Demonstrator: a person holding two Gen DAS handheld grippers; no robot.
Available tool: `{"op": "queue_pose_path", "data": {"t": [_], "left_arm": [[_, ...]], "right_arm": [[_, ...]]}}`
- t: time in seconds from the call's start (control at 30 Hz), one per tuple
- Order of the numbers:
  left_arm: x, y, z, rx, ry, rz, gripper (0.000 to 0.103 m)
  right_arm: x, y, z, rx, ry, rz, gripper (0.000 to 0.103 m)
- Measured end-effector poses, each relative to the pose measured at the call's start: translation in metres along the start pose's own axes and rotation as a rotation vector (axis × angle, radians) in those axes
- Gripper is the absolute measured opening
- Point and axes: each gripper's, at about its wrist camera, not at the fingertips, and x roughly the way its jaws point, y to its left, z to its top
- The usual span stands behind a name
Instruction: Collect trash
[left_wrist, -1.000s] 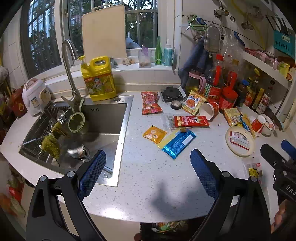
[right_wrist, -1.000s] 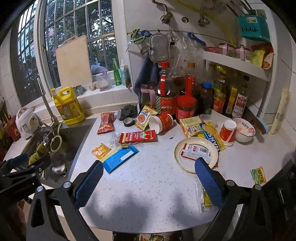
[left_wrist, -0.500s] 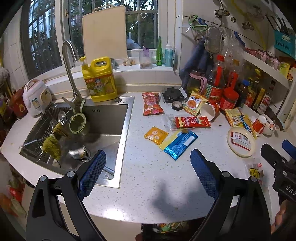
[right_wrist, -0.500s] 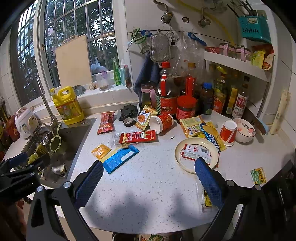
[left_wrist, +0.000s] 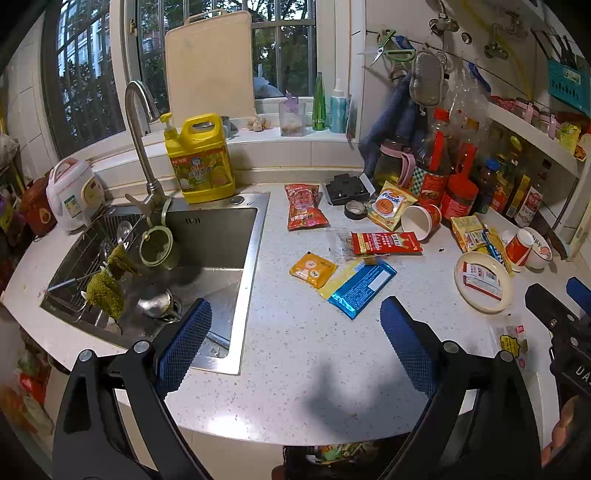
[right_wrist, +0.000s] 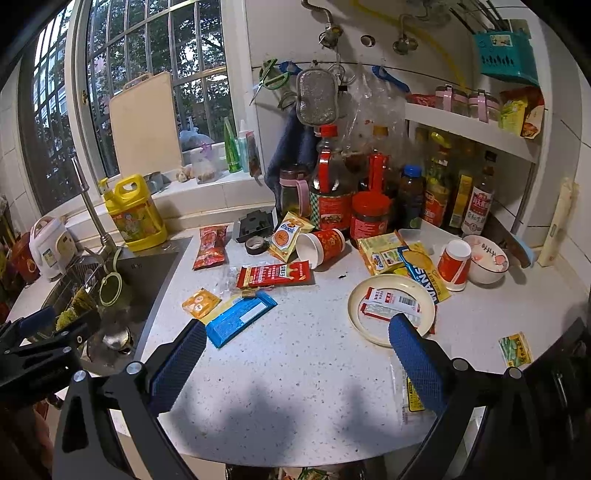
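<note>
Littering counter: blue wrapper, orange sachet | tipped cup behind

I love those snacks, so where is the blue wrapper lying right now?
The blue wrapper lies flat mid-counter, right of the sink, beside the orange packet and below the red packet.

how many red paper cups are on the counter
2. One red paper cup lies tipped on its side in front of the sauce bottles; the other stands upside down beside the white bowl. More may be hidden behind the clutter.
</note>
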Motion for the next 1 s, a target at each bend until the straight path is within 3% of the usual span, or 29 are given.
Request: {"op": "queue_pose_path", "data": {"t": [1.0], "left_arm": [[0.0019,0.0014,0.0019,0.0,-0.001,0.0,0.09]], "right_arm": [[0.0007,0.0001,0.0041,0.009,0.004,0.004,0.098]]}}
